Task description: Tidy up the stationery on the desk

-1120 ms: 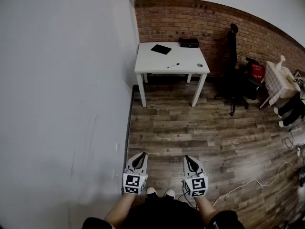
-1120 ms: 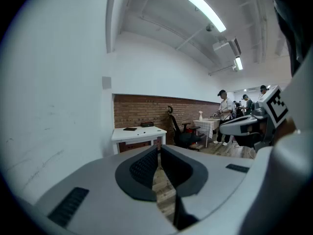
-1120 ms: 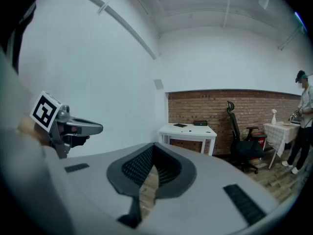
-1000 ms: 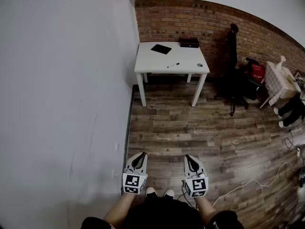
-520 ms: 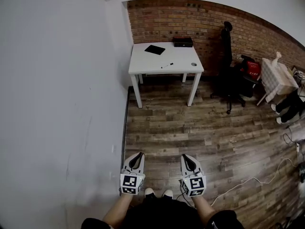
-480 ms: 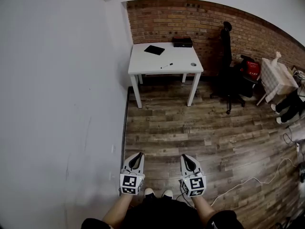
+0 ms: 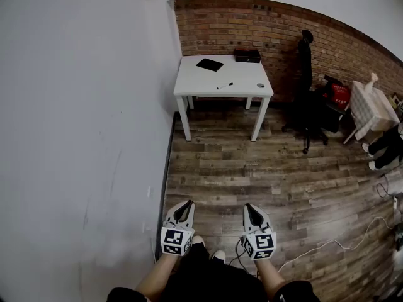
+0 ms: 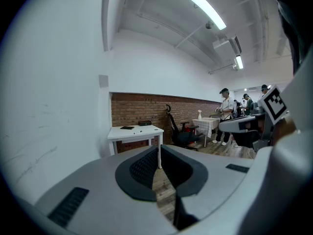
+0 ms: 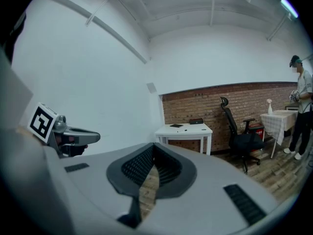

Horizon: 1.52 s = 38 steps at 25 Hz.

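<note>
We stand on a wood floor (image 7: 264, 168), well back from a white desk (image 7: 242, 75) set against a brick wall (image 7: 264, 27).
Our left gripper (image 7: 184, 207) has its jaws pressed together on nothing, and our right gripper (image 7: 250, 209) is likewise closed and empty. On the desk far ahead lie a flat black pad (image 7: 210, 64), a pen (image 7: 225, 85), a black box (image 7: 247, 55) at the back edge and a small round item (image 7: 260, 85). A black office chair (image 7: 306, 102) stands to the right of the desk.
</note>
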Tool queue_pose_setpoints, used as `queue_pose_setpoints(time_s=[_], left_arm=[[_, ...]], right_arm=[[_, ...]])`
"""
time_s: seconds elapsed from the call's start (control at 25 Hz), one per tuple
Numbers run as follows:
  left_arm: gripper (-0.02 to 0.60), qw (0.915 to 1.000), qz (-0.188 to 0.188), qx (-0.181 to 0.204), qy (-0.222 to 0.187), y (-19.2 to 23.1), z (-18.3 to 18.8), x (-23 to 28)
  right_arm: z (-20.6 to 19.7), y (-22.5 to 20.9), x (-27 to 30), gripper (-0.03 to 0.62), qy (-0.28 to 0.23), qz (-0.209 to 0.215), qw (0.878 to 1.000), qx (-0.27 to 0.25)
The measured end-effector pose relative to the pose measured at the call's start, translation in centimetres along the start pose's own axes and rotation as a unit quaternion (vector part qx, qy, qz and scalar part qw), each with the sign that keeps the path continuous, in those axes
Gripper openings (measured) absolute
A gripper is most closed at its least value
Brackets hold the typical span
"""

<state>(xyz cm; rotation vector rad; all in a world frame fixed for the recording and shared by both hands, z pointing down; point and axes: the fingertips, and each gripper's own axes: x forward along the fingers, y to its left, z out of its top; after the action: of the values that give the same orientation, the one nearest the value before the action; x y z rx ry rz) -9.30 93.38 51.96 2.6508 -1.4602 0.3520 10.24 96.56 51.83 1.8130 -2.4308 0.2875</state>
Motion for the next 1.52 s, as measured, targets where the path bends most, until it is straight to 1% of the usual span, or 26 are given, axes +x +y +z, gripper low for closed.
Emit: queue_pose_setpoints(time_s=[0.16,0.48,0.72,0.96,1.24,1.52], left_arm=[[0.031,1.0000,-0.001,0.001,0.000,0.0,0.6,1.3],[0.032,1.0000,-0.003,-0.003,-0.004,1.5,1.6,5.5],[0.032,0.9998,-0.019,0.001,0.004,3.3,1.5,10.6],[0.032,0.9995,-0.032,-0.003,0.005,6.8,3.0,16.8],[0.032,0.9987,-0.050,0.000,0.012,12.2,5.8,23.9],[0.032,0.9979,-0.064,0.002,0.010,16.8,7.1,29.1]], right_arm=[[0.1,-0.8,0.8,0.023,0.004,0.002,1.000,0.000],[1.0,-2.2,4.5,0.023,0.002,0.006,1.000,-0.006],[1.5,-3.7,9.4,0.023,0.008,0.003,1.000,-0.010],[2.9,-5.7,15.6,0.023,0.018,-0.006,1.000,-0.010],[5.6,-7.4,23.8,0.023,0.023,-0.020,1.000,-0.002],[6.6,-8.1,30.4,0.023,0.028,-0.039,0.999,-0.001]])
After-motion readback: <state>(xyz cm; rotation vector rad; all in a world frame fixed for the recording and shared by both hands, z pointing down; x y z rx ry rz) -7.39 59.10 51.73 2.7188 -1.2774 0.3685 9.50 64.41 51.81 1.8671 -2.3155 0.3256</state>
